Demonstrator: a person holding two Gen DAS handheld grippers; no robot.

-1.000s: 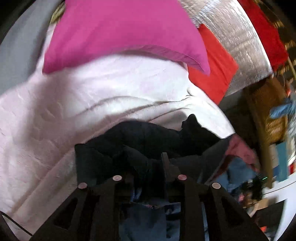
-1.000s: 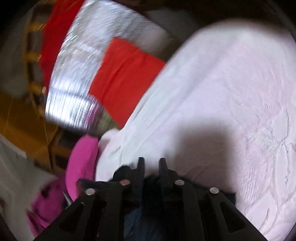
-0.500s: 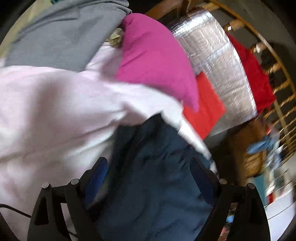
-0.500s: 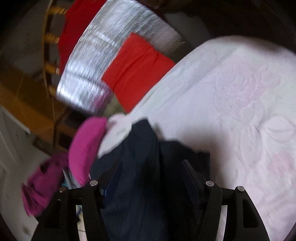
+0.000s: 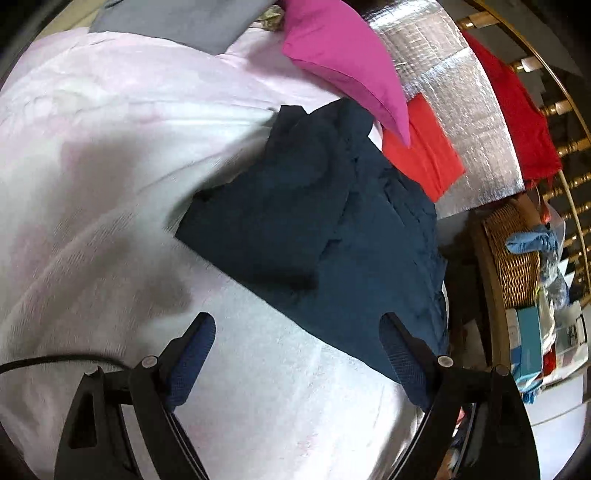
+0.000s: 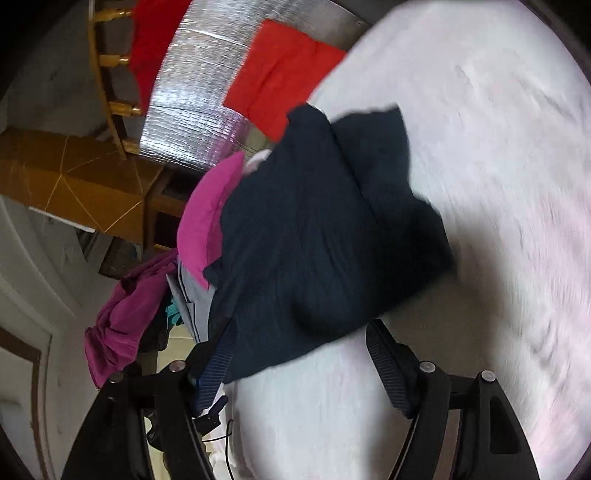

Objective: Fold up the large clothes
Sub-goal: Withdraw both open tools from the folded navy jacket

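Observation:
A dark navy garment (image 5: 332,229) lies folded on the pale pink bedspread (image 5: 110,184), close to the bed's edge. My left gripper (image 5: 295,325) stands wide open just short of the garment's near edge, with nothing pressed between its blue pads. In the right wrist view the same garment (image 6: 314,229) lies ahead. Its near corner reaches between the fingers of my right gripper (image 6: 301,332), whose jaws are opening and whose pads do not press on the cloth. The right gripper's left finger (image 6: 218,365) is partly hidden by the cloth.
A magenta pillow (image 5: 343,55) overlaps the garment's far end, with a red cloth (image 5: 424,155) and silver foil sheet (image 5: 461,110) behind. A wicker basket (image 5: 517,254) stands beside the bed. A grey cloth (image 5: 184,18) lies far back. Magenta clothes (image 6: 122,317) hang off the bed's side.
Both grippers were shut on the bunched navy garment; they have let go, opened wide and drawn back. The garment now lies spread and folded on the bedspread.

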